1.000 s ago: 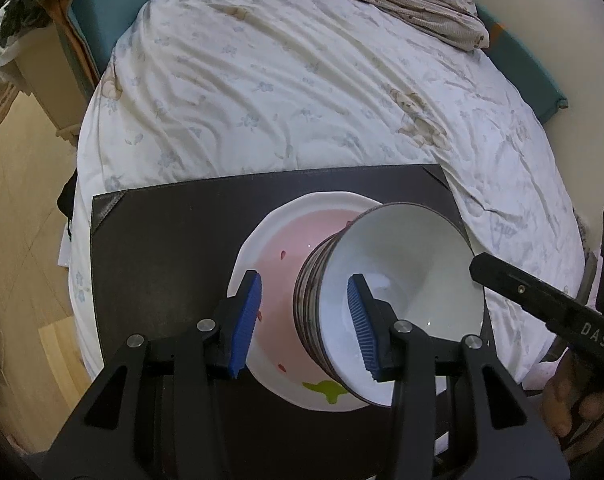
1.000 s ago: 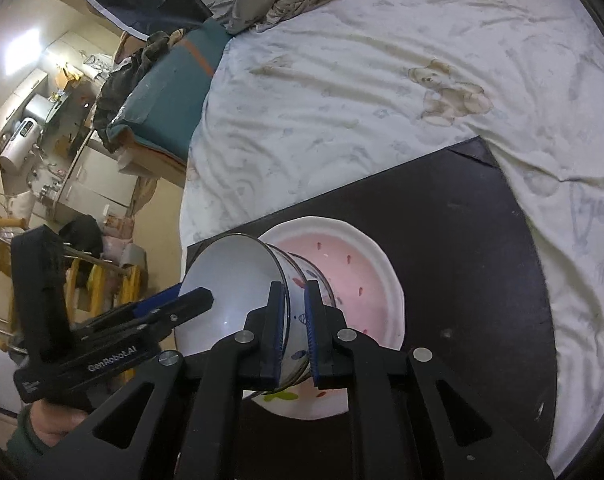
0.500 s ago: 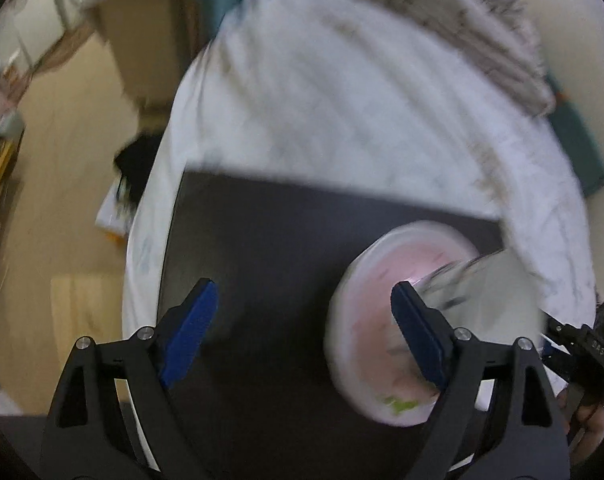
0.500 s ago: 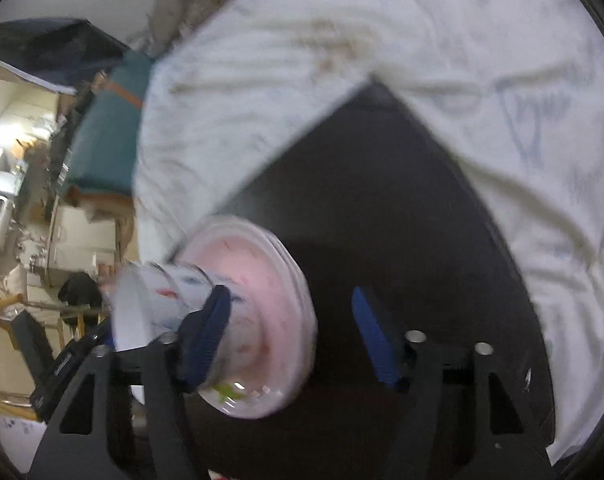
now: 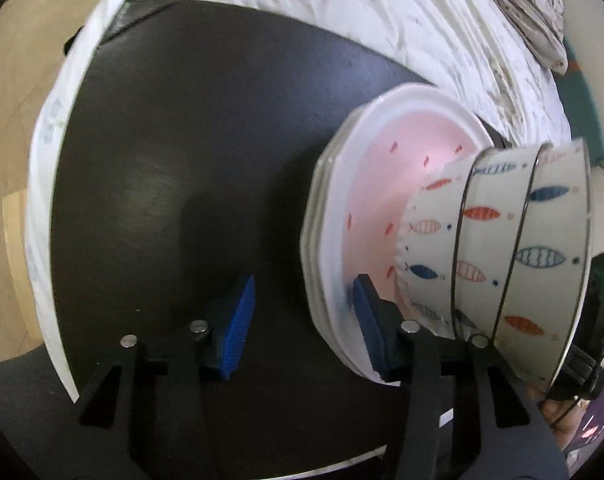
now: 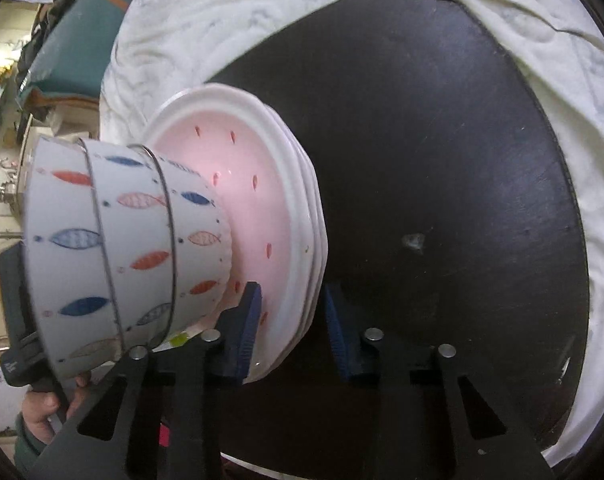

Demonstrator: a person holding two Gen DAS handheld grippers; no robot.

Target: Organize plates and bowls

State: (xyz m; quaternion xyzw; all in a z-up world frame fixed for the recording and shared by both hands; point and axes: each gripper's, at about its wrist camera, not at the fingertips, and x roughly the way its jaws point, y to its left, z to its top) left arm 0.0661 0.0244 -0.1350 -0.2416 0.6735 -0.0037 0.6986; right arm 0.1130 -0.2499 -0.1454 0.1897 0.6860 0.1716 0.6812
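While the nested fish-patterned white bowls are sitting on the stacked pink-centred plates, each open claw, left and right, is straddling the plates' opposite rim.

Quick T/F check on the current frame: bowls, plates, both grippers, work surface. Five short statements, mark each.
1. The bowls are nested and sit on the plate stack. True.
2. The bowls carry a floral print. False: fish shapes in red and blue.
3. The left gripper is clamped shut on a bowl. False: its jaws are apart, astride the plates' edge.
4. The right gripper is open, astride the plate edge. True.
5. The plates rest on a white board. False: the board is dark.
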